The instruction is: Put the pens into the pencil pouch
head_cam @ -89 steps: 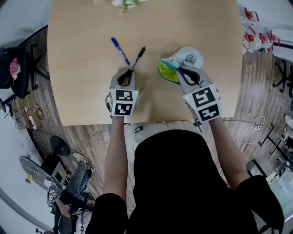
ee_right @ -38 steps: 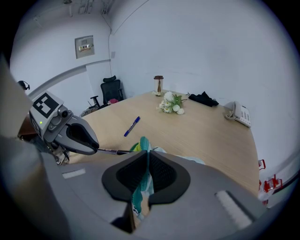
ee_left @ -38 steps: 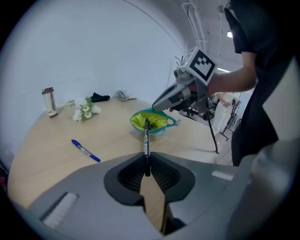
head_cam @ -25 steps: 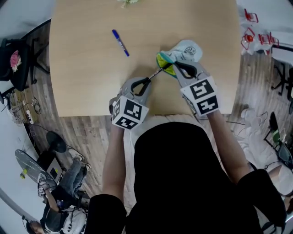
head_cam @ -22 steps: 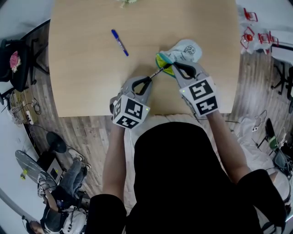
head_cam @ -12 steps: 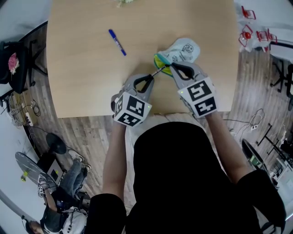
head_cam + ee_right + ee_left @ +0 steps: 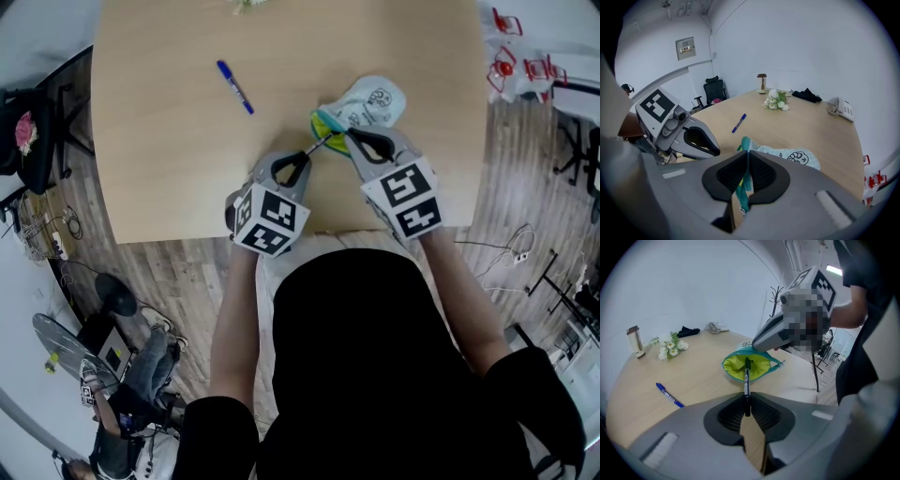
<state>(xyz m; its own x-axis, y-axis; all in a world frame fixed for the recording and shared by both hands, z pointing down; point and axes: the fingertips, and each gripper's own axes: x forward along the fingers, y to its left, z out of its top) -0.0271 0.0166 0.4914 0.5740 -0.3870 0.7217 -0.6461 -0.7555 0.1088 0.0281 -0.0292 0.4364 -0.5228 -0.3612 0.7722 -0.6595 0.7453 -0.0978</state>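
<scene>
1. The left gripper (image 7: 747, 412) is clamped on the tail of the black pen (image 7: 747, 378). The pen runs straight out from the jaws, aimed to slide lengthwise into the pouch (image 7: 740, 365).
2. The pen's tip is at the pouch mouth. Whether it has passed the rim cannot be told.
3. The right gripper (image 7: 744, 183) is pinched shut on the pouch's teal rim. It lifts that edge off the table (image 7: 169, 169) so the mouth gapes towards the pen (the yellow lining shows plainly in the left gripper view).
4. The pouch's closed end rests on the table beyond the right gripper.
5. The blue pen (image 7: 234, 86) lies loose on the table, well apart to the left of the pouch, not yet picked up.
6. Flowers (image 7: 777, 101) and a phone (image 7: 841, 111) sit near the far edge, away from the work.
7. Nothing stands between pen tip and opening. The likeliest snag seems to be the floppy rim, or the right gripper's jaws just beside the pen's path.
</scene>
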